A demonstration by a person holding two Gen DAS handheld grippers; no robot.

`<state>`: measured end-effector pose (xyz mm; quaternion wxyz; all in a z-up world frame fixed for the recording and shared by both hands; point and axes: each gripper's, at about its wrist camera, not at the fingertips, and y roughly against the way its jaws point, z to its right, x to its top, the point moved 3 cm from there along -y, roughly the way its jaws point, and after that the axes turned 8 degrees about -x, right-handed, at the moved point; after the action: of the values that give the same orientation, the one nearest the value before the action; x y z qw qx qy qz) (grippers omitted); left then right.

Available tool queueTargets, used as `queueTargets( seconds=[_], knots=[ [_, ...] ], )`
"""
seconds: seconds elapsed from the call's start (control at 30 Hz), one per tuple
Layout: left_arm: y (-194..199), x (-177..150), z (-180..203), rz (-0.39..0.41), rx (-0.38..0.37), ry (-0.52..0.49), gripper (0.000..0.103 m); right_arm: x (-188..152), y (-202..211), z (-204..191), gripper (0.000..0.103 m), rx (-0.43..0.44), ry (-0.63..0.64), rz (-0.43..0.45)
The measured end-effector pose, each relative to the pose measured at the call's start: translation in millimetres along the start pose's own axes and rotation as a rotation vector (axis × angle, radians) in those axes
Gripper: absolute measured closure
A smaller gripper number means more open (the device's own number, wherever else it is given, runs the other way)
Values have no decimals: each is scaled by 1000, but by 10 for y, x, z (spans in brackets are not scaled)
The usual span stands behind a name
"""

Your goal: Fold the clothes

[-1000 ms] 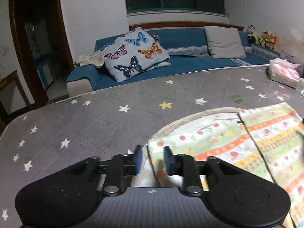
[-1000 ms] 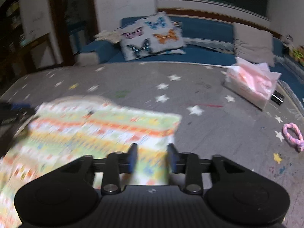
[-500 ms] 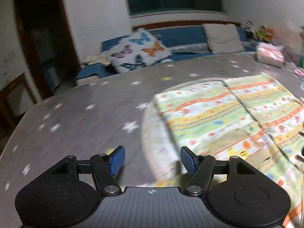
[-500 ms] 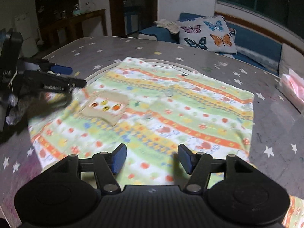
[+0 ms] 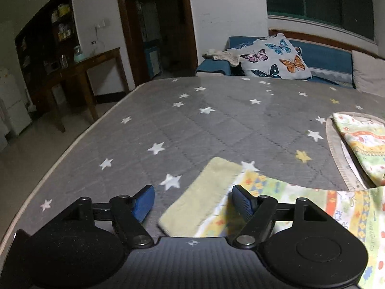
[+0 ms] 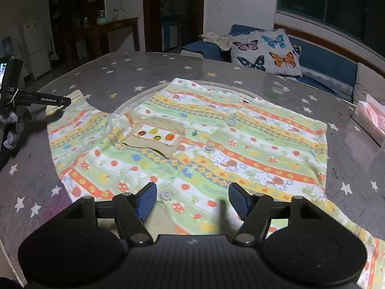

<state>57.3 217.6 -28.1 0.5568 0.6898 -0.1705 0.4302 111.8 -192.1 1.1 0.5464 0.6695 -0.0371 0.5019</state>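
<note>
Fingers [image 5: 243, 202] of both grippers spread wide over patterned garment [image 6: 216, 149].

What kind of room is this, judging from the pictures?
Probably a home living room: a blue sofa with a butterfly cushion, a wooden side table, and a star-patterned table holding a child's shirt.

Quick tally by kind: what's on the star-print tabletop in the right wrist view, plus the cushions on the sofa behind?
Garments: 1, the striped print shirt spread flat
Tissue packs: 1, the pink tissue pack at the right edge
Grippers: 2, the left gripper over the shirt's sleeve cuff and the right gripper, fingers apart
Cushions: 2, the butterfly cushion and a plain cushion
Total: 6
</note>
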Motion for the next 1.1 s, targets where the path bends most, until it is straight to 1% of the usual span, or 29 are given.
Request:
queueTargets(
  seconds=[0.03, 0.07, 0.1, 0.13, 0.17, 0.2, 0.27, 0.4, 0.53, 0.57, 0.6, 0.67, 0.7, 0.73, 0.77, 0.8, 0.87, 0.9, 0.97, 1.0, 1.1],
  knots=[
    [11, -7, -20, -1, -24, 11, 37, 11, 5, -29, 35, 4, 5, 2],
    [25, -15, -36, -1, -54, 23, 49, 22, 9, -58, 34, 8, 11, 5],
    [32, -13, -42, 2, -78, 32, 66, 33, 14, -88, 33, 12, 16, 7],
    [50, -13, -33, 7, -100, 30, 74, 44, 18, -117, 32, 16, 21, 10],
    [74, -20, -23, 12, -113, 22, 87, 55, 23, -146, 32, 20, 27, 12],
    [88, -19, 0, 18, -108, 7, 93, 68, 26, -182, 32, 26, 34, 15],
    [129, -21, 16, 31, -85, -13, 95, 92, 24, -267, 31, 34, 51, 22],
    [175, -31, -140, 33, -55, 29, 95, 137, -8, -442, 31, 58, 89, 31],
    [224, -70, -242, 23, -65, 64, 95, 177, -66, -634, 31, 80, 130, 39],
    [237, -80, -265, 21, -68, 73, 94, 186, -80, -682, 31, 85, 141, 42],
    [250, -89, -288, 18, -71, 81, 91, 196, -94, -730, 31, 91, 151, 44],
    [319, -99, -325, 26, -71, 102, 88, 202, -151, -832, 31, 97, 178, 49],
    [358, -103, -337, 32, -66, 104, 76, 197, -168, -858, 31, 97, 187, 51],
    [396, -106, -349, 38, -60, 106, 67, 193, -181, -901, 30, 97, 202, 52],
    [433, -115, -359, 42, -55, 108, 48, 180, -195, -941, 30, 97, 219, 49],
    [469, -128, -369, 46, -49, 110, 38, 166, -210, -980, 29, 97, 236, 46],
    [532, -162, -378, 47, -52, 102, 34, 124, -228, -1039, 29, 100, 267, 41],
    [546, -181, -376, 44, -52, 98, 28, 113, -224, -1051, 29, 100, 275, 45],
    [551, -227, -371, 37, -55, 95, 20, 105, -212, -1063, 28, 101, 283, 51],
    [543, -248, -370, 33, -56, 98, 18, 124, -211, -1077, 28, 105, 279, 53],
    [504, -302, -351, 17, -62, 110, 18, 131, -179, -1086, 26, 101, 270, 58]
  ],
)
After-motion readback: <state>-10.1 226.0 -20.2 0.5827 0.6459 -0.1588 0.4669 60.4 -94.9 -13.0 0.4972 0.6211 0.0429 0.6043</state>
